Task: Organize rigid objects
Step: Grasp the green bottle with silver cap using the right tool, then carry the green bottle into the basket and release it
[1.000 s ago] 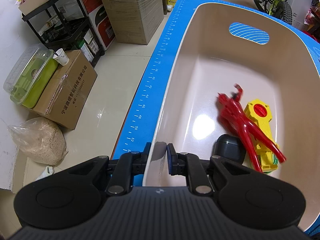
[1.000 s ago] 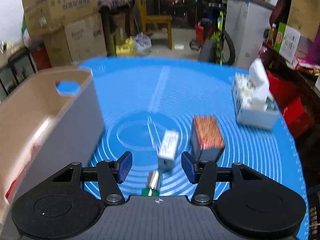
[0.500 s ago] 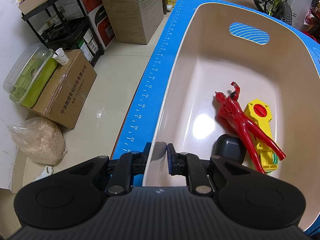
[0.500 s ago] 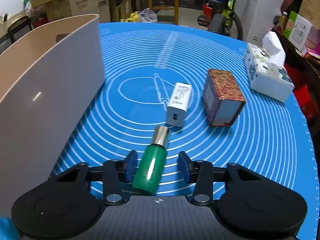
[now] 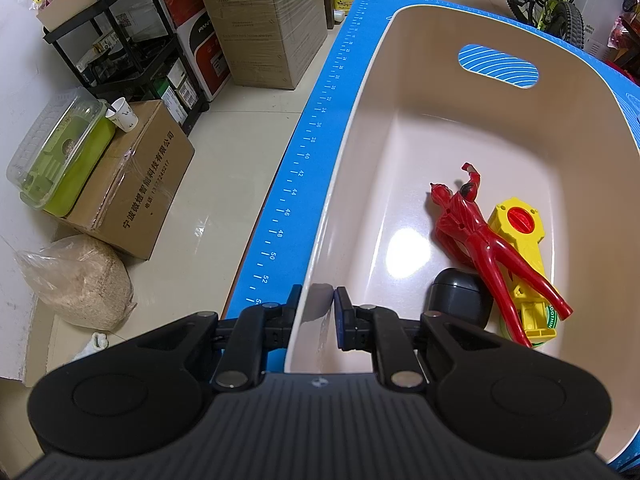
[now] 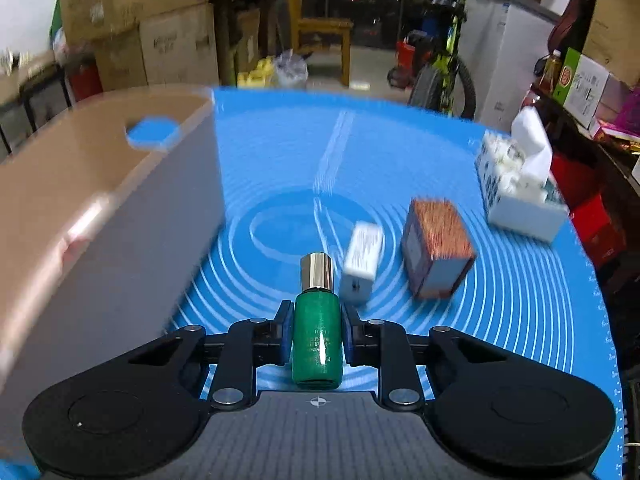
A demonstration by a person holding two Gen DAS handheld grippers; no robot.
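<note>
Off blue mat (image 6: 520,320), right tongs (image 6: 315,330) apparently lifted green bottle (image 6: 318,344).

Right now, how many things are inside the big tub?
3: a red figure lying across a yellow toy, and a dark round case beside them near the corner. The tongs could be hiding something in the closest bit of the tub.

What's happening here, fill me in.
A person is sorting items into a beige bin with two handheld grippers. The left gripper is clamped on the bin's near wall, holding it. The right gripper has just closed its fingers on a green bottle with a gold cap. A red figure, a yellow toy and a dark case lie in the bin. A white charger, a brown box and tissues remain on the blue mat.
</note>
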